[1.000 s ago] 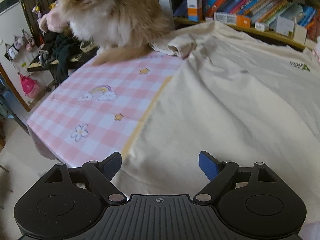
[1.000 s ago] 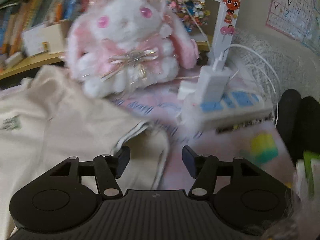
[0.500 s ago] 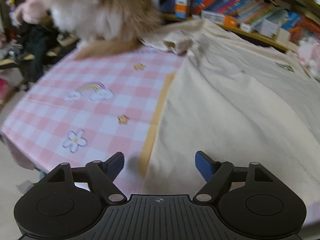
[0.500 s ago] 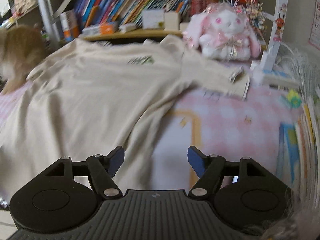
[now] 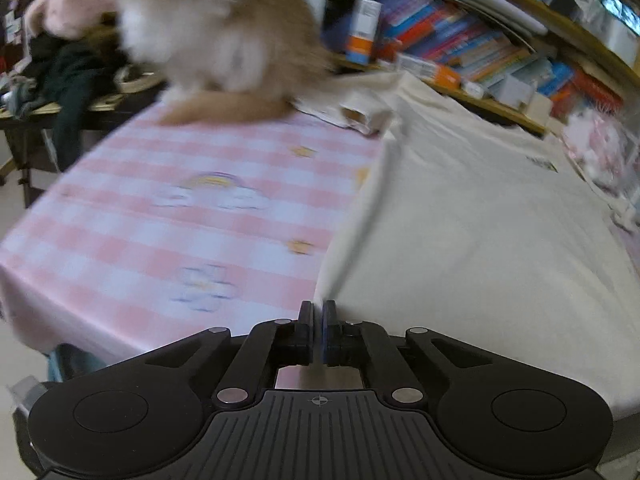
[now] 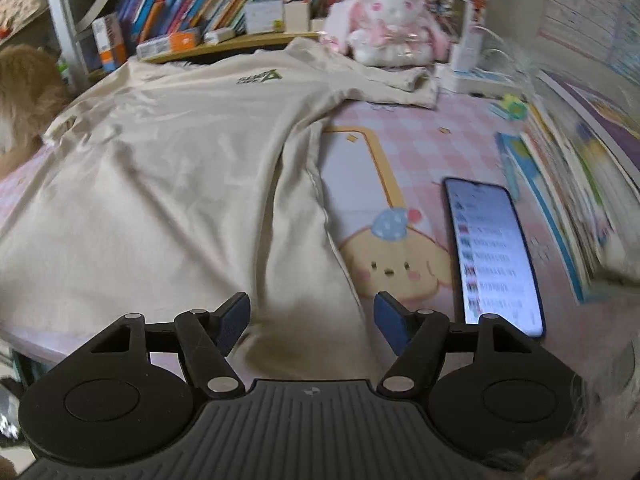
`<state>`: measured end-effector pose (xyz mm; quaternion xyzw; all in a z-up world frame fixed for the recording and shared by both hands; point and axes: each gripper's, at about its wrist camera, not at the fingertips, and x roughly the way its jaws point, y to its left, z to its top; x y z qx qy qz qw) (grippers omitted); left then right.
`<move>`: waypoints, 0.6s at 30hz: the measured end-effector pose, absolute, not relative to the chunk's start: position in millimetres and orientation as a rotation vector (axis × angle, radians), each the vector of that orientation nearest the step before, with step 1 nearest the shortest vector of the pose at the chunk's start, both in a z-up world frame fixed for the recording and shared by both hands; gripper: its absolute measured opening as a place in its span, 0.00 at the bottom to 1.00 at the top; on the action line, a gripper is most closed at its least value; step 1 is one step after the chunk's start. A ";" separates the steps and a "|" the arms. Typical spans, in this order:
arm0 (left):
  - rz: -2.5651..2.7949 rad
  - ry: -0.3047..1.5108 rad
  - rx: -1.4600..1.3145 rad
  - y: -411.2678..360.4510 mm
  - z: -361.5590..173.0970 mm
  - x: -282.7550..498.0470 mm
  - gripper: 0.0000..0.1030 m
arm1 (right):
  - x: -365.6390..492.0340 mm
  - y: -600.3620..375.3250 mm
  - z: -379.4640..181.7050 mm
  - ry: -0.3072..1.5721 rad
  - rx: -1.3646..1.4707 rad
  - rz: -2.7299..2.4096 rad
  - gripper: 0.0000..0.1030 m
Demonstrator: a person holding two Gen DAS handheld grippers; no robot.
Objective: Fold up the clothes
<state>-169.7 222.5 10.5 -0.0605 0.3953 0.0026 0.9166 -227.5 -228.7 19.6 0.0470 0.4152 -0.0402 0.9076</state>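
Note:
A cream T-shirt (image 5: pixel 472 216) lies spread front-up on a pink checked table cover (image 5: pixel 168 216). It also shows in the right wrist view (image 6: pixel 168 184), with a small green logo (image 6: pixel 260 77) on its chest. My left gripper (image 5: pixel 318 320) is shut on the shirt's near left bottom corner at the table's front edge. My right gripper (image 6: pixel 312 320) is open, its fingers astride the shirt's near right bottom corner, a little above the cloth.
A fluffy ginger cat (image 5: pixel 216 40) sits on the table's far left corner, next to the shirt's left sleeve. A lit phone (image 6: pixel 492 252) lies right of the shirt. A pink plush rabbit (image 6: pixel 388 20), a power strip and bookshelves stand behind. Books are stacked at right.
My left gripper has closed on the shirt's left bottom corner. My right gripper has swung from the plush rabbit and right sleeve back to the shirt's near right hem, still open.

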 end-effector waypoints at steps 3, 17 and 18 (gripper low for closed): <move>-0.044 0.826 -0.065 230.1 12.3 -177.4 0.03 | -235.3 -227.0 16.7 0.869 0.114 -0.114 0.63; -0.172 0.887 -0.097 217.8 1.5 -213.4 0.03 | -227.2 -235.0 6.7 0.904 0.037 -0.184 0.04; -0.182 0.893 -0.091 215.6 -0.5 -214.1 0.03 | -230.5 -243.6 8.0 0.904 0.055 -0.218 0.03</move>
